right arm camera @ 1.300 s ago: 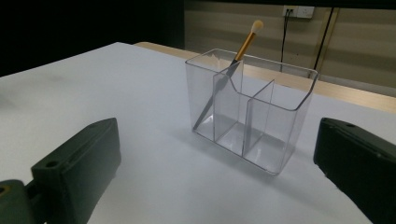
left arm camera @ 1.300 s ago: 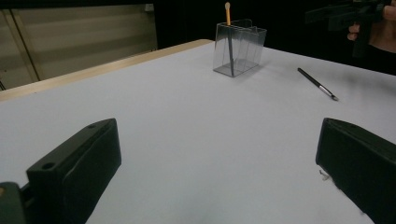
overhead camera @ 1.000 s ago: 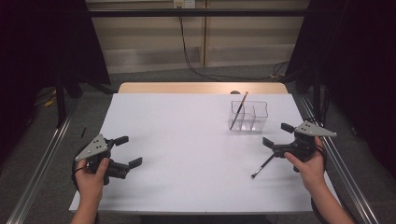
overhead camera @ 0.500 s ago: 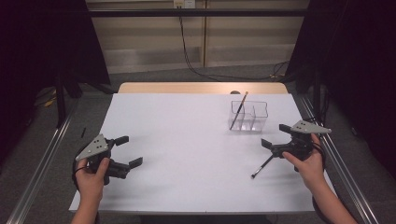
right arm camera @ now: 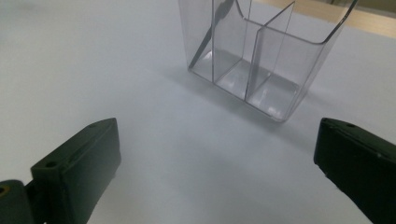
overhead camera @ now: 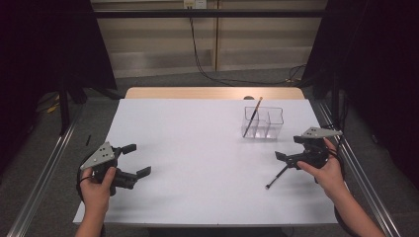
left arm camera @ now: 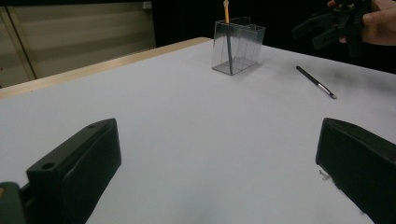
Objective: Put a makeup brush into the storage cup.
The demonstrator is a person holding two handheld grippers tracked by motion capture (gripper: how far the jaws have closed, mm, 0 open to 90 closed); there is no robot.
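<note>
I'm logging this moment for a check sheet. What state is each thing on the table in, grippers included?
clear organizer: upright on the table, open top.
brush in organizer: standing tilted in the left compartment.
loose brush: lying flat on the table, not held.
left gripper: open, holding nothing.
right gripper: open, holding nothing, above the table near the loose brush.

Bare white table (overhead camera: pixel 197 148) is lying open between both grippers. Only the clear divided holder (overhead camera: pixel 263 123) and the loose brush (overhead camera: pixel 277 177) are obstructing the right side.
</note>
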